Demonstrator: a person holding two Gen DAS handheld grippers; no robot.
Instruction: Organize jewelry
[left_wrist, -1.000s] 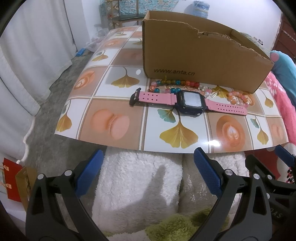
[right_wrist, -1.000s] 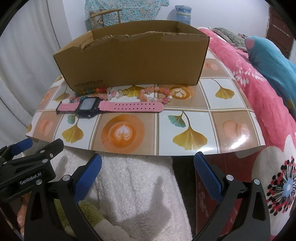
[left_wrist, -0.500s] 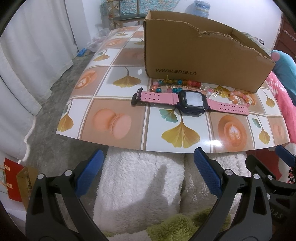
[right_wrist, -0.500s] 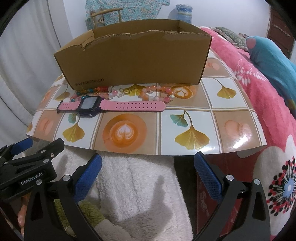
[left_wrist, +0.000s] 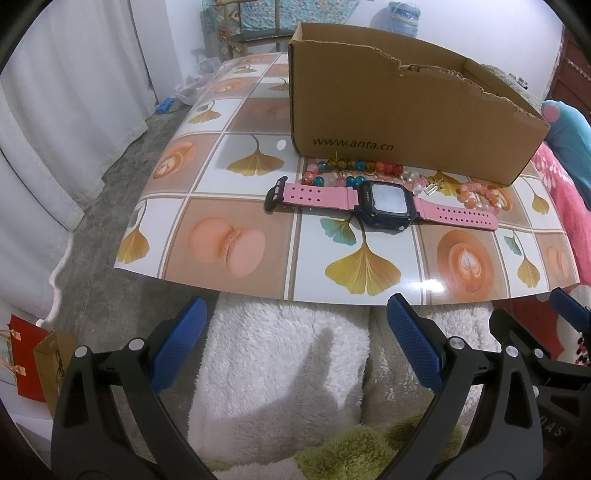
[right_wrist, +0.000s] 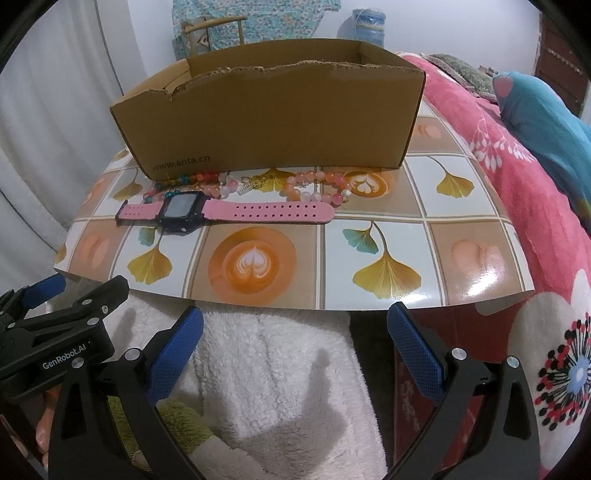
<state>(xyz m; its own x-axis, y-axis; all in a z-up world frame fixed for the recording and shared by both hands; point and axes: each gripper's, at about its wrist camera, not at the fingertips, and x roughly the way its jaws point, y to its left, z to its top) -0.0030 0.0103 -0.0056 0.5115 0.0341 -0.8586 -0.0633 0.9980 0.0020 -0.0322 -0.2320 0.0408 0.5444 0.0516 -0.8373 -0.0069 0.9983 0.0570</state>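
Both grippers, left (left_wrist: 295, 343) and right (right_wrist: 295, 343), fingers wide, empty, short of worktop (left_wrist: 236, 258) near edge. Pink watch (left_wrist: 384, 205) lies flat mid-worktop before cardboard box (left_wrist: 406, 125); beaded bracelets (right_wrist: 317, 184) behind, count unclear. Strap soft, light: pinch strap crosswise

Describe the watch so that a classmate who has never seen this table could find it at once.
Find the cardboard box on the patterned table. In front of it, past the bead bracelets, lies the watch: the only item with a flat pink strap and a dark square face.
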